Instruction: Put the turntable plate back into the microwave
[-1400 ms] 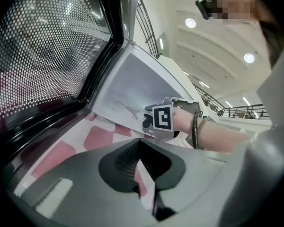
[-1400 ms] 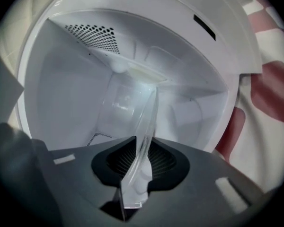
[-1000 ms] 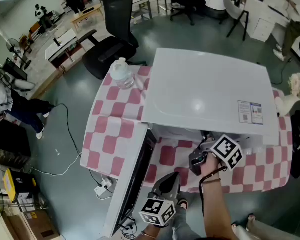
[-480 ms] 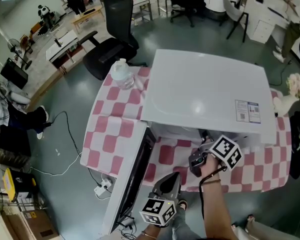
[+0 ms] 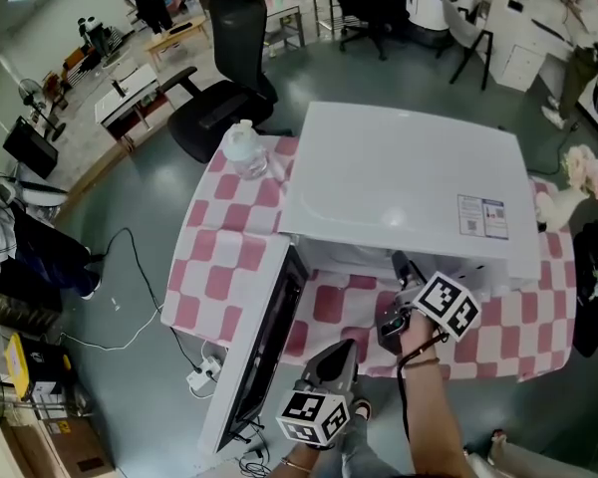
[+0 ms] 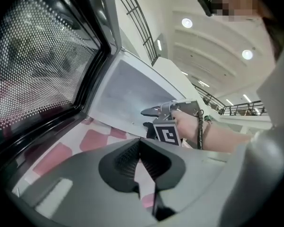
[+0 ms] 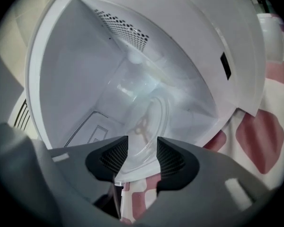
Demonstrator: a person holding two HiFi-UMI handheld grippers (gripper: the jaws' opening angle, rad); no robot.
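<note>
Not much has shifted, only the right gripper (image 7: 142, 157) jaws have just been opening, now released astride the near rim of the turntable plate (image 7: 149, 110) sitting inside the microwave (image 5: 409, 182) dead ahead; left gripper (image 6: 141, 163) clenched empty, farther off.

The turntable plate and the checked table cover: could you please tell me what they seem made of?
Turntable plate: probably clear glass, glossy; the microwave floor shows through it. Table cover: likely cloth or vinyl, matte; it drapes over the edge.

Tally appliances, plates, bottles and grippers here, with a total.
Microwave: 1
Plate: 1
Bottle: 1
Grippers: 2 (left gripper shut; right gripper has just been opening, plate rim between its jaws)
Total: 5
</note>
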